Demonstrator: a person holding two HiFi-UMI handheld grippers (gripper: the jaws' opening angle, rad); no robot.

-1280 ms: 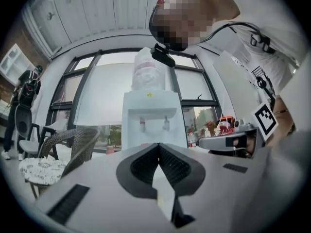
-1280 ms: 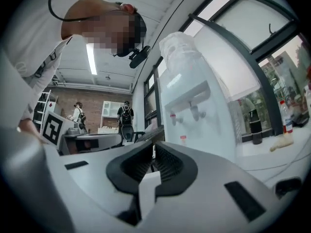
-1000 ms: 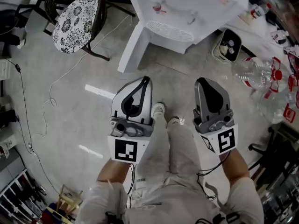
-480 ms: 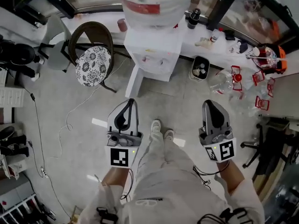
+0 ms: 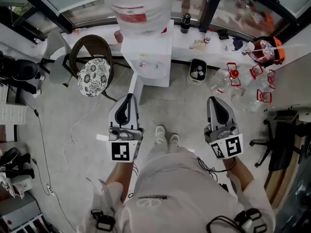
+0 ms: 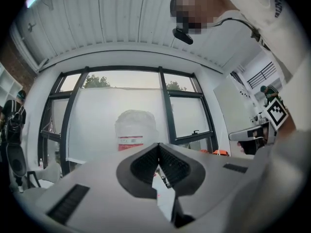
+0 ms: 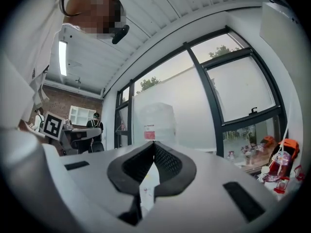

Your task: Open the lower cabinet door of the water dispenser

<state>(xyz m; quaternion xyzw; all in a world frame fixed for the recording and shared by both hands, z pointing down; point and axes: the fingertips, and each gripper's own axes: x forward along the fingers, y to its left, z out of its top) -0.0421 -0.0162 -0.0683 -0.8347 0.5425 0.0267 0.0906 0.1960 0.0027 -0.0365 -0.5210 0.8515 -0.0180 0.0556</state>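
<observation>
The white water dispenser [image 5: 146,57] stands by the window with a clear bottle [image 5: 138,4] on top. Its lower cabinet shows only as a narrow white strip [image 5: 134,88] under the tap panel; I cannot make out the door. My left gripper [image 5: 129,97] and right gripper [image 5: 214,101] are held level in front of me, well short of the dispenser, both shut and empty. In the left gripper view the bottle [image 6: 136,129] rises behind the shut left gripper [image 6: 158,145]. In the right gripper view the bottle [image 7: 156,120] stands beyond the shut right gripper [image 7: 154,142].
A chair with a floral cushion [image 5: 94,76] stands left of the dispenser. A small bin [image 5: 197,72] and several empty water bottles [image 5: 227,79] lie to its right. A white cable [image 5: 73,130] trails over the floor at left; an office chair [image 5: 279,149] is at right.
The head camera and both grippers have risen, so the floor looks farther away. The dispenser has slid back in the view and its bottle has come into sight. Both grippers stayed shut.
</observation>
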